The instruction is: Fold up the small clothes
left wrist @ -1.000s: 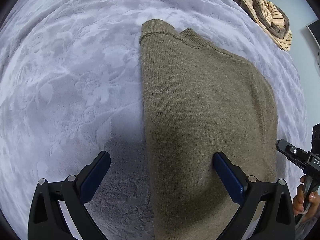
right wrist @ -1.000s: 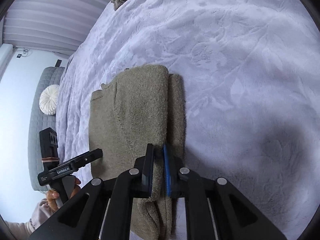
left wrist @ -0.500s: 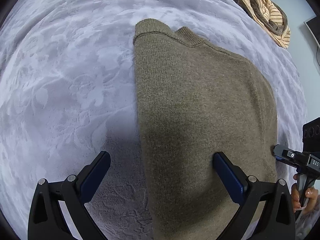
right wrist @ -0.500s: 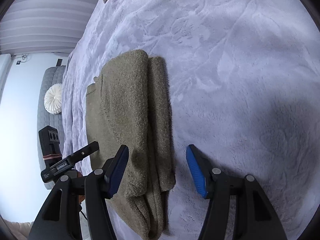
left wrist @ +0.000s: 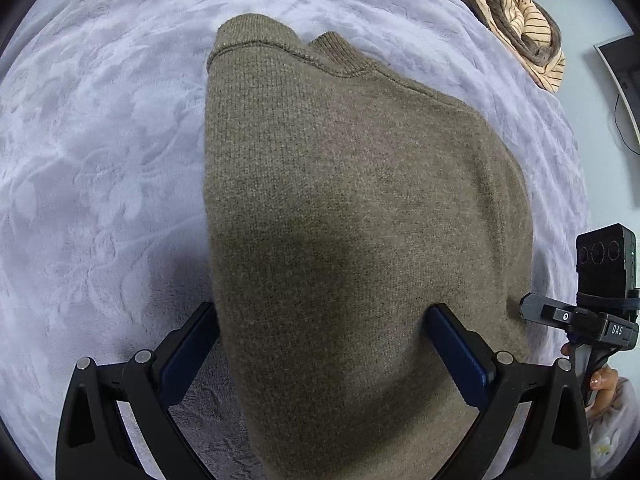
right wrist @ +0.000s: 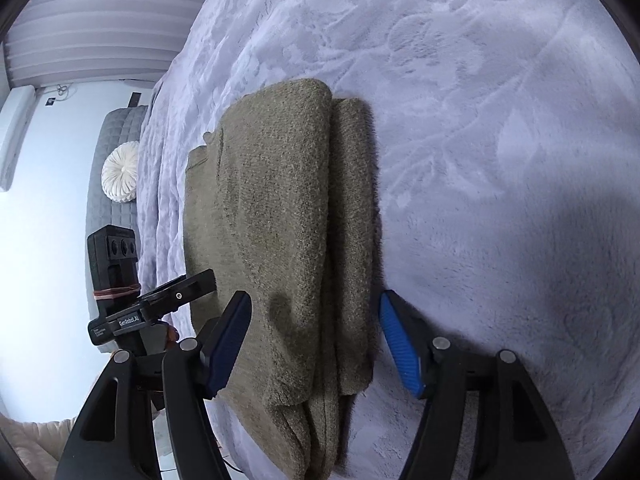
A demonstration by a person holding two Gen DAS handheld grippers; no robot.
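Squaring the folded sweater

Left wrist: left gripper (left wrist: 320,344) jaws apart, straddling the olive sweater (left wrist: 352,208) flat on the bed (left wrist: 100,140); best pinched low at the near edge

Right wrist: right gripper (right wrist: 316,336) jaws just opened, clamping nothing, astride the sweater's folded stack; better to grab all layers together

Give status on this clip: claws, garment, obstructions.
Left claw open, straddling olive-brown knit sweater. Right claw open, jaws just opened, sweater edge between them unpinched. Sweater folded, flat on lavender plush blanket. Nothing in the way.

Right gripper (left wrist: 576,320) reads "DAS"; left gripper (right wrist: 160,308) "GenRobot.AI".
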